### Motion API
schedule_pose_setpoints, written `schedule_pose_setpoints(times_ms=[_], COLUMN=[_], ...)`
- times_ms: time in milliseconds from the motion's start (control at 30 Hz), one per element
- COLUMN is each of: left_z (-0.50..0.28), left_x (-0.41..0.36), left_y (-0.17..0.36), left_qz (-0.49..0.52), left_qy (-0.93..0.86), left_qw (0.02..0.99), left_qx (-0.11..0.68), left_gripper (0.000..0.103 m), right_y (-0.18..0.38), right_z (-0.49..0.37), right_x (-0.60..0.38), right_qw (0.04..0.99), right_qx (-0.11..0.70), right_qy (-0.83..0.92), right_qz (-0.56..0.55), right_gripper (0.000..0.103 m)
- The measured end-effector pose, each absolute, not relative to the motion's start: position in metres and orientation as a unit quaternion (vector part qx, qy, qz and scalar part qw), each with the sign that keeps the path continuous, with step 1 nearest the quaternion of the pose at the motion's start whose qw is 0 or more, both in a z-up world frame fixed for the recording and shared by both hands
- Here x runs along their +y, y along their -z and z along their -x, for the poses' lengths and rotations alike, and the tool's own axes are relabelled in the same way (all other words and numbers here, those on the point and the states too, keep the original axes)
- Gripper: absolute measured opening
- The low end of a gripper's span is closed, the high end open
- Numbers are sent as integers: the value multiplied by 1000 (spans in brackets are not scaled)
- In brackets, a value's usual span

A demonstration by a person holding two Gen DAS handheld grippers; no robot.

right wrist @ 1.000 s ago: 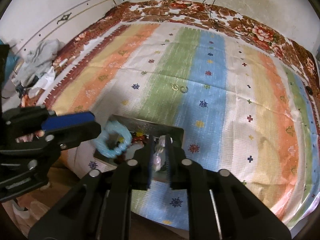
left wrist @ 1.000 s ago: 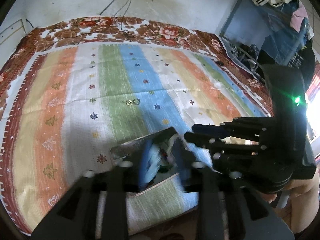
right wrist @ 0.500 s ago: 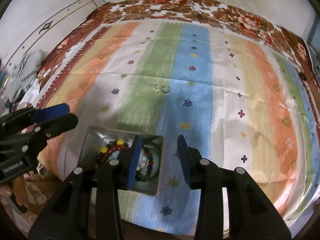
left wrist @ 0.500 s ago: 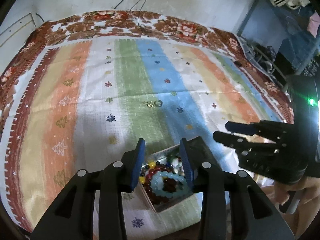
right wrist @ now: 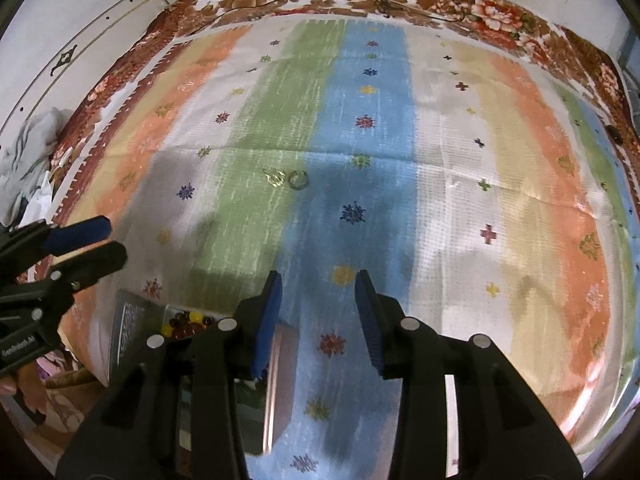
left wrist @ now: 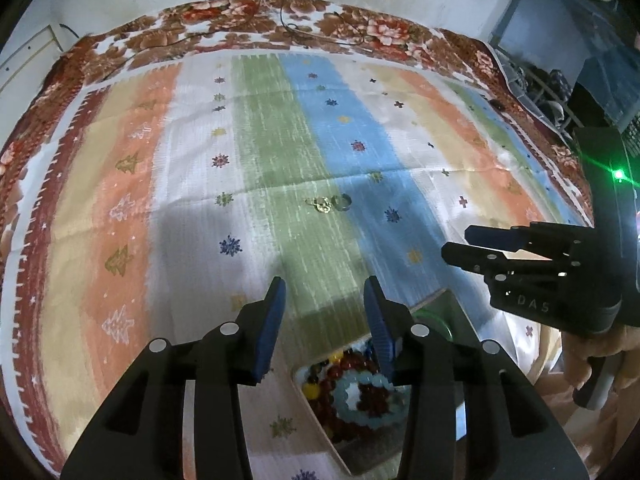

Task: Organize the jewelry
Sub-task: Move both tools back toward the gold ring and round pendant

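A metal tin [left wrist: 452, 304] near the bed's front edge holds bead bracelets [left wrist: 360, 388], red, yellow and a pale blue one. My left gripper [left wrist: 324, 292] is just past the tin's far left corner, its jaws opening with nothing between them. A gold earring [left wrist: 322, 204] and a small ring [left wrist: 343, 202] lie further out on the striped cloth. In the right wrist view the tin [right wrist: 128, 320] lies low on the left, while the earring [right wrist: 275, 177] and ring [right wrist: 299, 179] are ahead. My right gripper [right wrist: 319, 280] is open and empty over the blue stripe.
The striped cloth [right wrist: 460, 200] lies over a floral blanket [left wrist: 240, 16] with cables at its far edge. A clothes pile [right wrist: 28, 160] is off the left side, a dark rack [left wrist: 560, 60] off the right. A hand [left wrist: 592, 364] holds the right gripper [left wrist: 456, 241]; the left gripper [right wrist: 116, 239] shows at left.
A second ago both grippers were over the tin with bracelets at their tips. The bracelets now lie in the tin, and both grippers have opened and moved out over the cloth.
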State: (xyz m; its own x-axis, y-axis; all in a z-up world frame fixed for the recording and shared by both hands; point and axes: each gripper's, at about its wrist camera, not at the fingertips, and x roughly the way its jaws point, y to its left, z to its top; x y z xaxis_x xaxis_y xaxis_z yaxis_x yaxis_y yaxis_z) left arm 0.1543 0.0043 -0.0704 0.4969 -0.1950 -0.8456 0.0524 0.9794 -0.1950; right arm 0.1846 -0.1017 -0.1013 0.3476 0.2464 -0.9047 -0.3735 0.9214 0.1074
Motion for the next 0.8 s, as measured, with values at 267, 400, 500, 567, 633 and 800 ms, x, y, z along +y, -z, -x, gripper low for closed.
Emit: schedule_pose_setpoints(times_ms=[267,400,500,567,633,800], left_z=[-186,-198,-205,-210,-215,-224], left_x=[9,15,14,14,14,17], left_y=[98,102,104,108,112,123], left_qz=[71,73,71,70,67,60], left_qy=[60,58,61,64,65,61], left_qw=[846,845,845,844,842,838], left_qx=[525,526,527,528,532,539], left_gripper=[42,42,43,43,43,44], right_y=[121,133,138,143,148,159], right_z=[-215,-231,-242,-250,-257,-273], right_x=[-81,-76,-72,-69,-69,-68], right_qw=[806,799,797,794,791,786], right_qx=[557,569,571,576,581,586], right_qy=[-182,-177,-173,-173,-174,-185], right_qz=[78,87,91,89,82,68], right_gripper=[40,40,40,40,40,40])
